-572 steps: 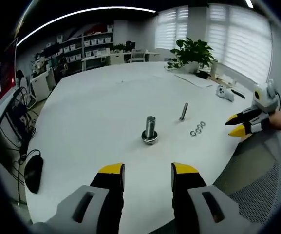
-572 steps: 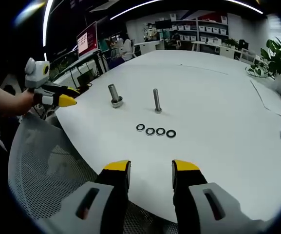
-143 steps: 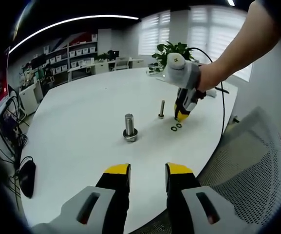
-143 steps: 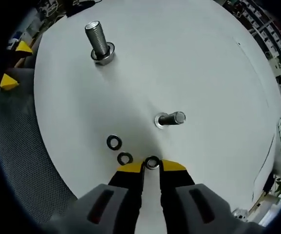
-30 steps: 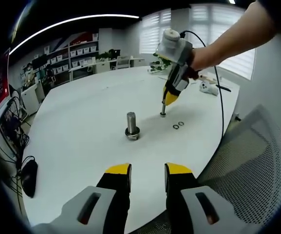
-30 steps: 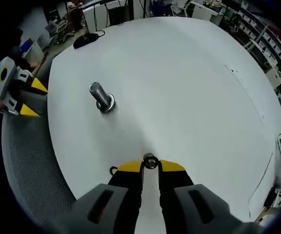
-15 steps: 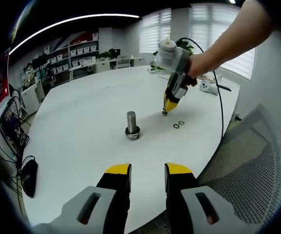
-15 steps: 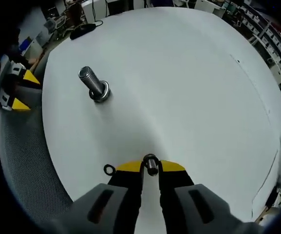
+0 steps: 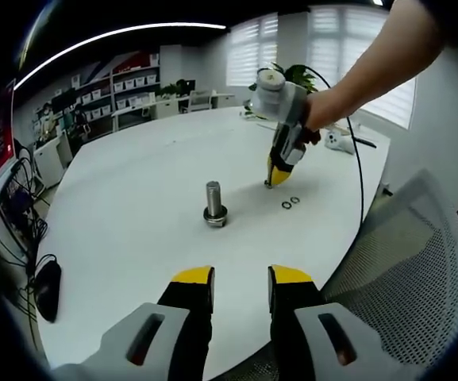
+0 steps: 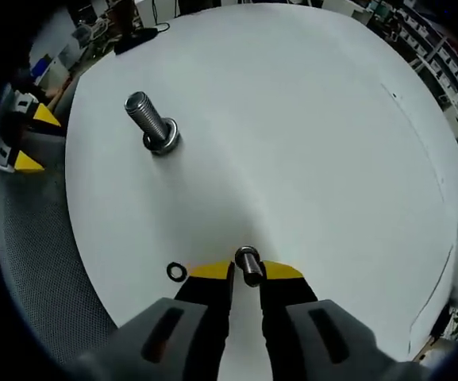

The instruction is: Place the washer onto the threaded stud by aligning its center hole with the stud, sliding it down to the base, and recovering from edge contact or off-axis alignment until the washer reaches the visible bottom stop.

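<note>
In the right gripper view the thin threaded stud (image 10: 248, 263) rises between the yellow tips of my right gripper (image 10: 247, 272), whose jaws stand close together as when they took up the washer. The washer itself is hidden behind the stud's top. Seen from the left gripper view, the right gripper (image 9: 271, 179) points down over that stud (image 9: 267, 185), held by a person's hand. My left gripper (image 9: 240, 278) hangs open near the table's front edge, holding nothing.
A thick bolt (image 9: 216, 205) (image 10: 153, 123) stands on the white table (image 9: 133, 182) with a washer at its base. Two loose washers (image 9: 290, 202) lie by the thin stud; one washer (image 10: 177, 271) lies left of my right jaws. Mesh chair (image 9: 403, 262) at right, mouse (image 9: 46, 290) at left.
The right gripper has sunk a little along the thin stud, so the stud's top now stands further up between its tips. The left gripper has stayed in place.
</note>
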`<move>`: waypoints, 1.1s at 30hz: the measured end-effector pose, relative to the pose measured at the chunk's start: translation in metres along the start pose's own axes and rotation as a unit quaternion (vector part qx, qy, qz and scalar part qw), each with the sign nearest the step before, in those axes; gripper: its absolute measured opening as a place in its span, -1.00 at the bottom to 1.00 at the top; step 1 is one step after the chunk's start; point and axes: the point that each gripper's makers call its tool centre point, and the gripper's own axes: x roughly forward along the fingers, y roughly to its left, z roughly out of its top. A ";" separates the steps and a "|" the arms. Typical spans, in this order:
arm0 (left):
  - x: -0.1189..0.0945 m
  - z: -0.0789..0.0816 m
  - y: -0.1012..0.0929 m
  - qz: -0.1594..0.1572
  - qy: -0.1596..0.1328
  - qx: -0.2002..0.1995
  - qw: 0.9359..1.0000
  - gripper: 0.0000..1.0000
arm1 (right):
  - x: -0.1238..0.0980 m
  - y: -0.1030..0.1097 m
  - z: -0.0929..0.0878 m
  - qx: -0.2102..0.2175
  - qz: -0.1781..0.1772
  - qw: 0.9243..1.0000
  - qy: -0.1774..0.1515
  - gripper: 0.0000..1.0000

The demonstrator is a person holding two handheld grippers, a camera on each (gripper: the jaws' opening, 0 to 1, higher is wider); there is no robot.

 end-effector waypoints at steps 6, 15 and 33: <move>0.000 0.000 0.000 0.000 0.000 0.000 1.000 -0.50 | -0.002 -0.004 -0.002 0.008 -0.006 1.000 -0.006 -0.62; 0.000 0.000 0.001 0.001 -0.001 0.001 1.000 -0.50 | -0.008 -0.001 -0.010 0.014 -0.009 1.000 -0.009 -0.59; 0.000 0.002 0.004 0.009 -0.004 0.000 1.000 -0.49 | -0.019 0.015 -0.036 0.024 -0.007 1.000 -0.006 -0.54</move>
